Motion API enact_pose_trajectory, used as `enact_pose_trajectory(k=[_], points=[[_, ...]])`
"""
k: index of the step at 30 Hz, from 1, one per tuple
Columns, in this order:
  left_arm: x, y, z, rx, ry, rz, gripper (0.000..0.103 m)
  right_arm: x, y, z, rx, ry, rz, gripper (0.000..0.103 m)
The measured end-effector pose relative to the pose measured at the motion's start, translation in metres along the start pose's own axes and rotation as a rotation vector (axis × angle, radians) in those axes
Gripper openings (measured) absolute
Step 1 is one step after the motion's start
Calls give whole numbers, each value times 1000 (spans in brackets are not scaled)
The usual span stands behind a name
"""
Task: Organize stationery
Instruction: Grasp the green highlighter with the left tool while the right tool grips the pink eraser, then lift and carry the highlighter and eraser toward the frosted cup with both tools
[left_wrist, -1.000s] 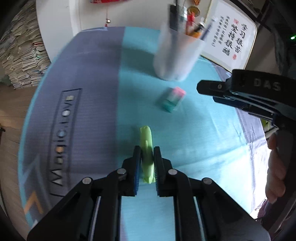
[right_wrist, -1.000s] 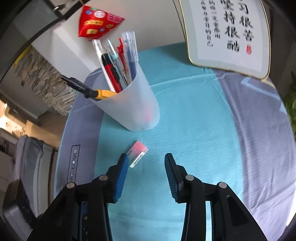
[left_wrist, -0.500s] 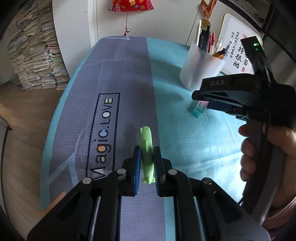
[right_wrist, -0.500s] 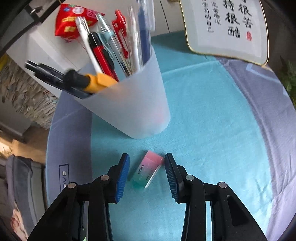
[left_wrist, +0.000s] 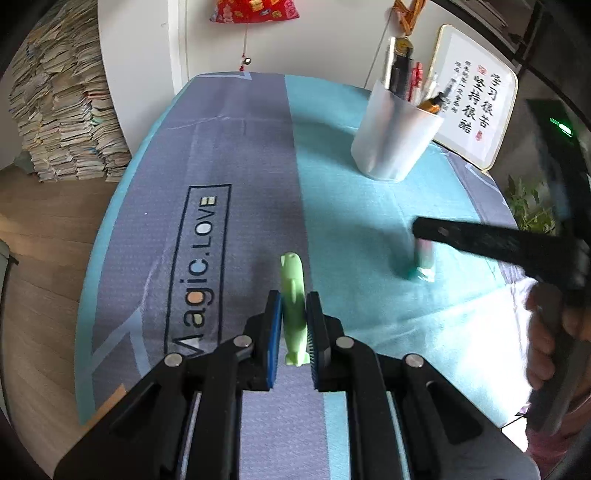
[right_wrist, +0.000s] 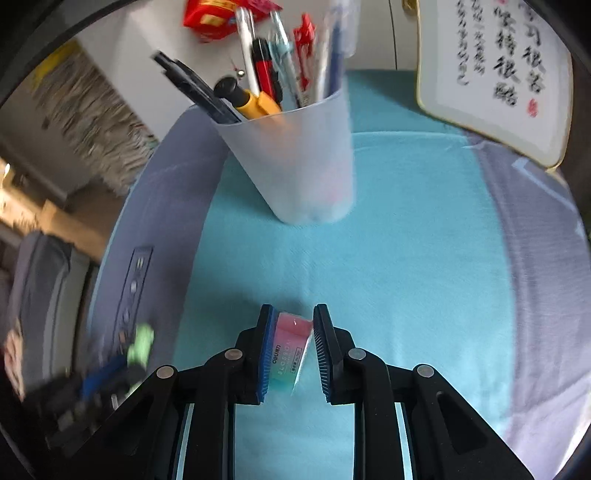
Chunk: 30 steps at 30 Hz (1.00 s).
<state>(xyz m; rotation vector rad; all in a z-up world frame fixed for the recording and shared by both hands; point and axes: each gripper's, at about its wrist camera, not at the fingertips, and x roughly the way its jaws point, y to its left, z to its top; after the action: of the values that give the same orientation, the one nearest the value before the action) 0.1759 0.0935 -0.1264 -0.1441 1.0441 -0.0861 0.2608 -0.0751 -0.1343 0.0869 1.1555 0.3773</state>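
My left gripper (left_wrist: 293, 314) is shut on a light green highlighter (left_wrist: 293, 291) and holds it above the grey and teal table mat (left_wrist: 240, 147). My right gripper (right_wrist: 293, 334) is shut on a pink and teal eraser (right_wrist: 290, 350), low over the teal part of the mat. The eraser also shows in the left wrist view (left_wrist: 423, 264), under the right gripper's dark finger (left_wrist: 480, 240). A frosted white pen cup (right_wrist: 295, 158) full of pens stands just beyond the eraser; it also shows in the left wrist view (left_wrist: 395, 140). The left gripper with the highlighter appears blurred at the lower left of the right wrist view (right_wrist: 140, 343).
A framed calligraphy card (left_wrist: 476, 99) leans at the back right, behind the cup. A red ornament (left_wrist: 251, 9) hangs on the white wall. Stacks of paper (left_wrist: 62, 110) stand on the floor to the left. A small plant (left_wrist: 532, 206) sits off the right edge.
My right gripper has closed on the eraser and drawn back from the cup. My left gripper, still holding the highlighter, has pulled back and away from the cup.
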Motion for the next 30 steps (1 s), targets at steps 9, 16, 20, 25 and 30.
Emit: enact_pose_trajectory(k=[9,16,20,25,30], points=[[-2,-32,-6,100,1,-74,11,-47,-15,-24,-65,-48,-23,20],[13,-63,-23,193,63,-59,11,-58,-37,-39,-11,-55,3,20],[21,-69,-25,214,86,-36,12,-62,-42,-42,-10,-71,1,20],[24,-70,-20,201,87,-14,24,-67,-36,-46,-65,-99,-20,20],[29,-74,-11,210,85,6,33,-70,-29,-49,-104,-111,-20,20]])
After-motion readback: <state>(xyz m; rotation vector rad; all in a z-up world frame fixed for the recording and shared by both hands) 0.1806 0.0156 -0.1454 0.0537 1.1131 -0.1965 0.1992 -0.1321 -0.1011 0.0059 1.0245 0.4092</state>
